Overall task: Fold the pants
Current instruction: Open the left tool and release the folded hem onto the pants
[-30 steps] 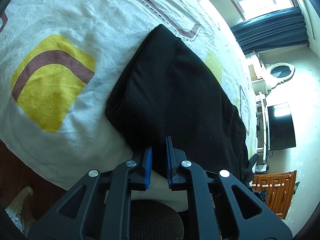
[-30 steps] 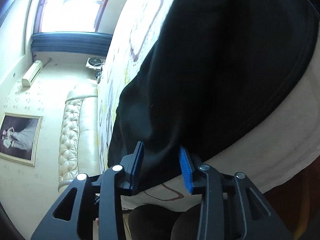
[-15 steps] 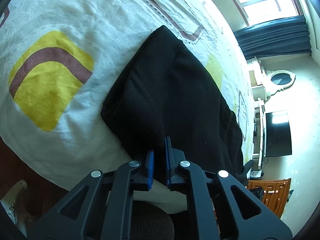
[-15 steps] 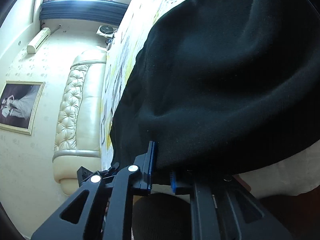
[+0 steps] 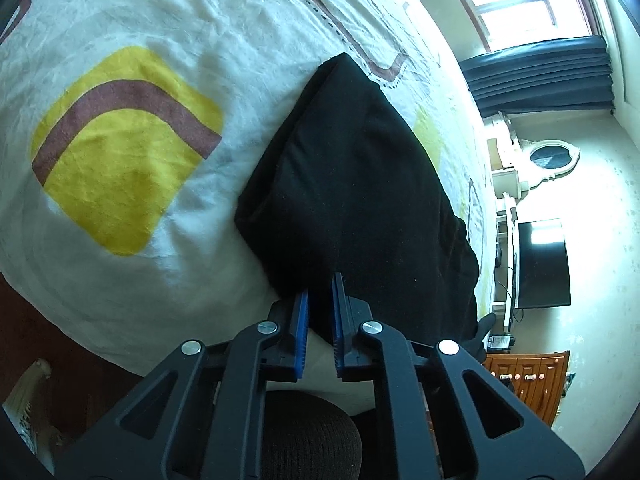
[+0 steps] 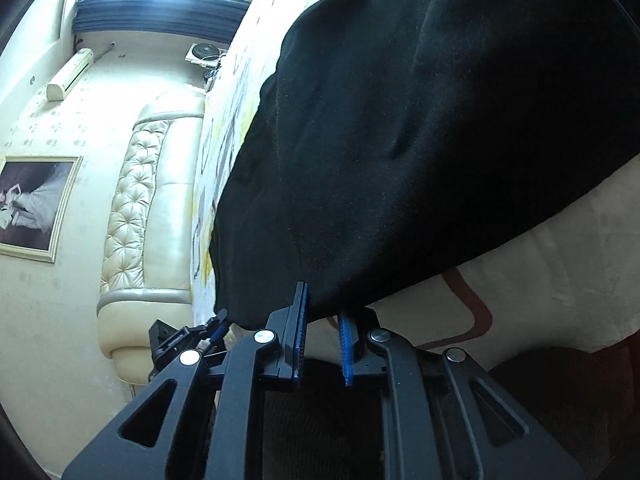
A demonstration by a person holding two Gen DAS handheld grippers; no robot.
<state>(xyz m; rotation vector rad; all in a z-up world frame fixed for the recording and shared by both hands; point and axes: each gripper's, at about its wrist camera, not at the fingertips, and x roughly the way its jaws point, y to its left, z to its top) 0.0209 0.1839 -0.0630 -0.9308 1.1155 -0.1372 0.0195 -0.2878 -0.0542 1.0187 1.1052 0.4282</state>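
Black pants [image 5: 360, 184] lie folded in a thick wedge on the bed [image 5: 180, 8], near its front edge, on a white cover w/ yellow and brown shapes. Left tool [image 5: 320, 304] has its blue pads pressed nearly together, pinching the near hem of the pants. Right tool [image 6: 323, 308] is at the pants' other near edge [image 6: 400, 140]; its jaws are opening, fabric edge sits btwn the pads, touching the left pad, right pad looks just clear. Beyond: tufted cream headboard [image 6: 136, 208], framed picture [image 6: 32, 204], dark curtain [image 5: 540, 72], TV [image 5: 544, 264], wooden drawers [image 5: 528, 380].
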